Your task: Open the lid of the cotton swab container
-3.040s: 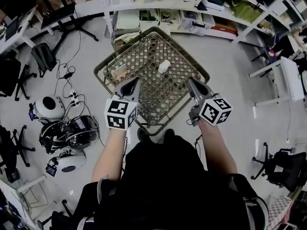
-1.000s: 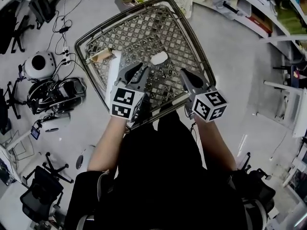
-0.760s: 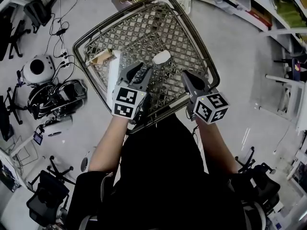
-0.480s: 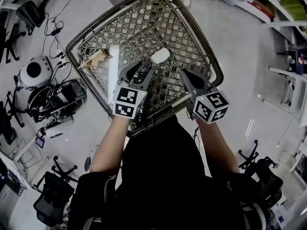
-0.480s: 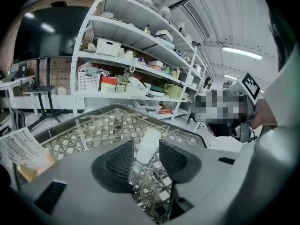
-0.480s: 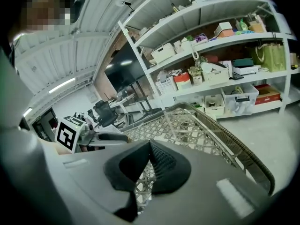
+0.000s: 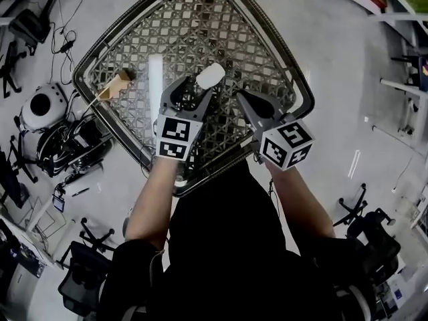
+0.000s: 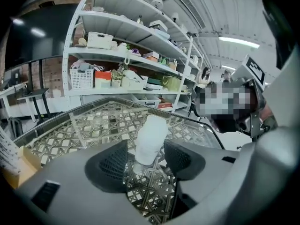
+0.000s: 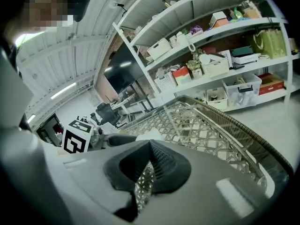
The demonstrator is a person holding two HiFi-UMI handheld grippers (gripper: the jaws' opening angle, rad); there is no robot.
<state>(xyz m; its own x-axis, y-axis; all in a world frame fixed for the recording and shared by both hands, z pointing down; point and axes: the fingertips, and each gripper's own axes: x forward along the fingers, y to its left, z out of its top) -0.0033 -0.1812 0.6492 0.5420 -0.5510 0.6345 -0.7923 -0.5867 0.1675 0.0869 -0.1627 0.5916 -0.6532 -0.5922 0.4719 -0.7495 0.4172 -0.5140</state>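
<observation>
The cotton swab container (image 7: 210,75), a plain white tub, sits on the lattice table (image 7: 200,25) just above centre in the head view, close to the fingertips of the left gripper (image 7: 189,93), up and to their right. In the left gripper view the container (image 8: 151,138) fills the middle of the frame, framed in the gap between the two dark ribbed pads (image 8: 111,162). The jaws stand wide apart, having just been opening, and neither pad touches it. It leans slightly there. The head view places it ahead of the tips, not down between them. The right gripper (image 7: 245,99) is to the right of the container and a little apart from it. Its jaws are pressed together with nothing between them, as the right gripper view shows (image 9: 149,145). In that view a sliver of white shows just over the closed jaws, most of it hidden behind them. The container's lid and any seam cannot be made out in any view, nor whether it stands or lies. A brown box (image 7: 119,85) and a white strip (image 7: 155,85) lie to the left on the table. The person's arms cover the table's near edge.
</observation>
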